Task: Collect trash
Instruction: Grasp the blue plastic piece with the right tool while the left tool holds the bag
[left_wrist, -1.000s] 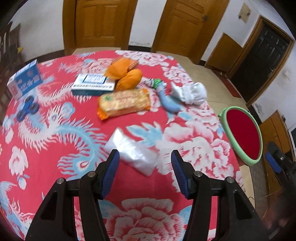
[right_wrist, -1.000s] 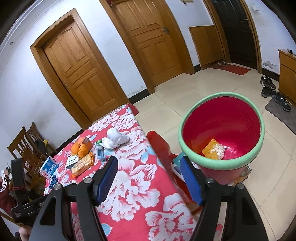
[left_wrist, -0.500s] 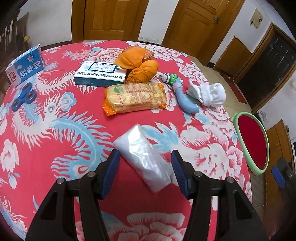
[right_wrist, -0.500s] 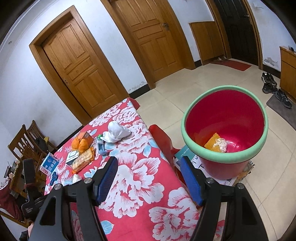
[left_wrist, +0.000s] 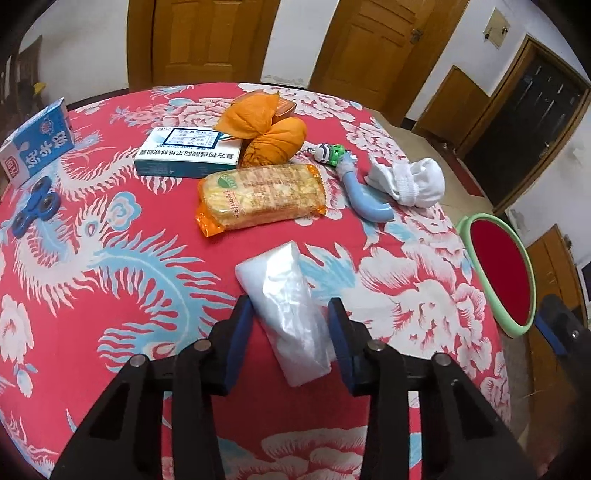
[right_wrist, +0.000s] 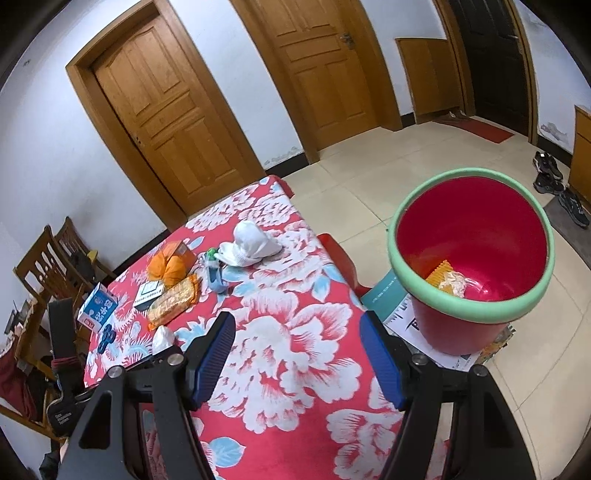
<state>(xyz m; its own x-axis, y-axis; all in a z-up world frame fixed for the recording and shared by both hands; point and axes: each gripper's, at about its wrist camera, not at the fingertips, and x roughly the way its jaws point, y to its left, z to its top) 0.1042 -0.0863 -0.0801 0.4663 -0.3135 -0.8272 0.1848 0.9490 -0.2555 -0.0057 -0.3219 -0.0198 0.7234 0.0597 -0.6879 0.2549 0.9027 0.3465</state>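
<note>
A crumpled clear plastic bag lies on the red flowered tablecloth. My left gripper is open, low over the cloth, with its blue pads on either side of the bag, a gap showing on each side. My right gripper is open and empty above the table's right edge. The red bin with a green rim stands on the floor to the right of the table and holds some scraps; it also shows in the left wrist view. The bag shows small in the right wrist view.
On the cloth lie a cracker pack, an orange cloth bundle, a medicine box, a milk carton, a blue fidget spinner, a blue toy and a white sock. Wooden chairs stand at the far left.
My left gripper has moved forward and down until its pads flank the plastic bag, and the jaws have narrowed. My right gripper has drifted slightly, still open over the table edge.
</note>
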